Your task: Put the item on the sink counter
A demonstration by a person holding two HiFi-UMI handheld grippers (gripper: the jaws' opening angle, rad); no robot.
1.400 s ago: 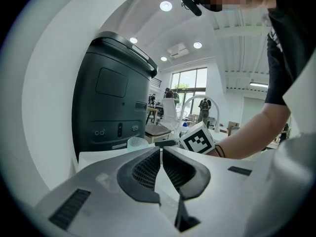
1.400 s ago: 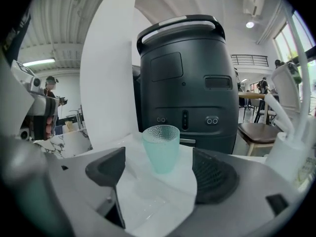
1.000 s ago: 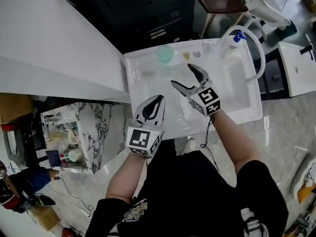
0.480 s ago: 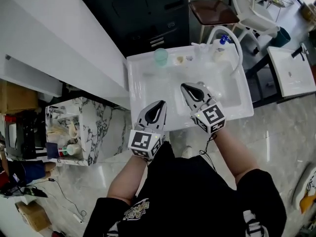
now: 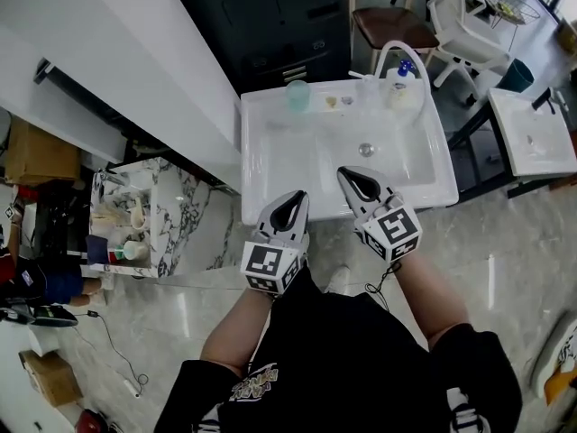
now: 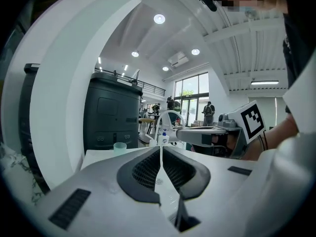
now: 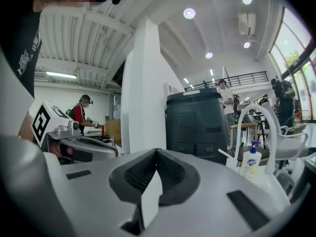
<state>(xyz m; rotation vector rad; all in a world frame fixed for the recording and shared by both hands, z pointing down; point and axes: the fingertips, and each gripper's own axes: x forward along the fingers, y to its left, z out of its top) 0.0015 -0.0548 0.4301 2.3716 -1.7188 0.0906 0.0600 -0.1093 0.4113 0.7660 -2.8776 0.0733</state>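
The white sink point(image 5: 261, 165) lies ahead of me, with a green cup point(image 5: 298, 95), two small items point(image 5: 339, 101) and a soap bottle point(image 5: 403, 84) along its back counter by the arched faucet point(image 5: 389, 54). My left gripper point(image 5: 295, 198) is shut and empty at the sink's front edge. My right gripper point(image 5: 349, 175) is also shut and empty, with its tip just over the front of the basin. In the left gripper view the jaws point(image 6: 161, 149) meet, with the cup point(image 6: 119, 148) far beyond. The right gripper view shows closed jaws point(image 7: 157, 154) and the bottle point(image 7: 252, 164).
A marble-patterned stand point(image 5: 171, 219) with clutter is left of the sink. A white wall point(image 5: 108, 52) and a dark cabinet point(image 5: 270, 21) rise behind. A second white basin point(image 5: 532, 133) and chairs point(image 5: 397, 21) are at the right. People stand in the distance.
The right gripper, open over the basin a second ago, has shut with nothing in it. Both grippers have drawn back from the basin toward the sink's front edge.
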